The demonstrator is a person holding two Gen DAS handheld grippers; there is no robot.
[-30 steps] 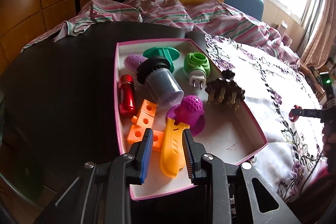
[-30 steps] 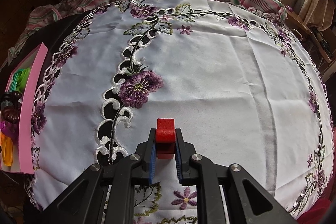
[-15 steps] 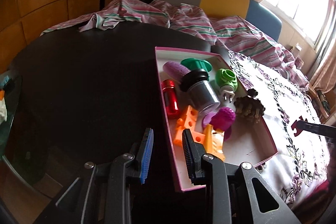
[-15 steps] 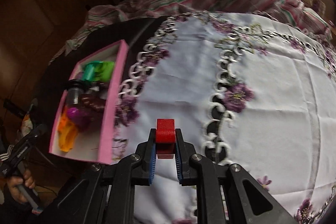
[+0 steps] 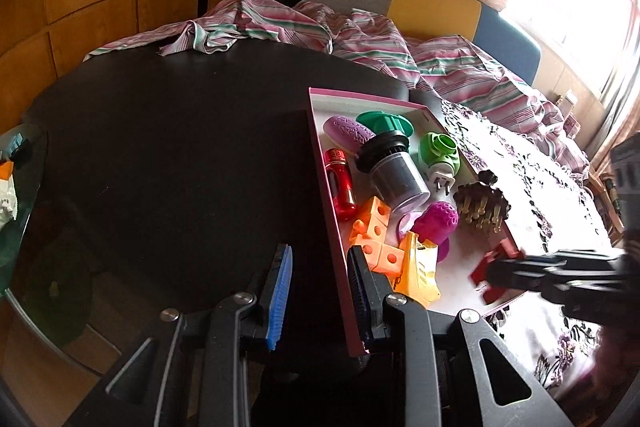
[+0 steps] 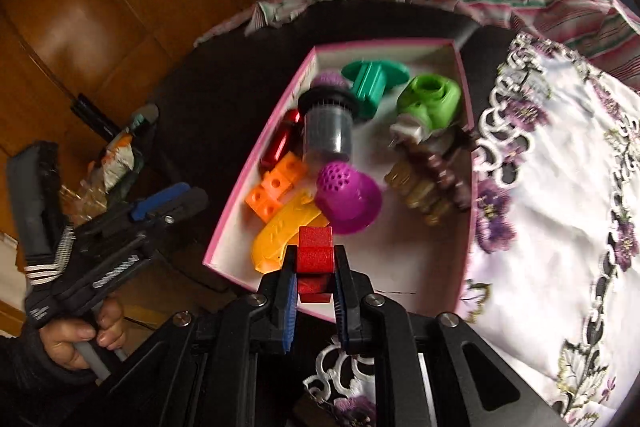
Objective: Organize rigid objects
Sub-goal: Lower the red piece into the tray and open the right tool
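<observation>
A pink-rimmed white box point(image 5: 325, 163) point(image 6: 256, 163) lies on the dark table and holds several toys: an orange block piece point(image 6: 276, 187), a yellow curved piece point(image 6: 286, 227), a purple cone point(image 6: 346, 191), a green plug point(image 6: 430, 103), a red bottle point(image 5: 340, 179) and a dark cup point(image 5: 394, 171). My right gripper point(image 6: 314, 275) is shut on a red block point(image 6: 314, 255) and holds it over the box's near end; it also shows in the left wrist view point(image 5: 496, 267). My left gripper point(image 5: 318, 283) is open and empty, its jaws astride the box's left rim.
A white embroidered cloth point(image 6: 560, 207) covers the table right of the box. A striped cloth point(image 5: 320, 27) and a sofa lie behind. A glass side table point(image 5: 20, 195) stands at the far left. Dark bare table point(image 5: 180, 147) spreads left of the box.
My right gripper has carried the red block leftward from over the cloth to above the box. My left gripper has shifted left of the box and stays open.
</observation>
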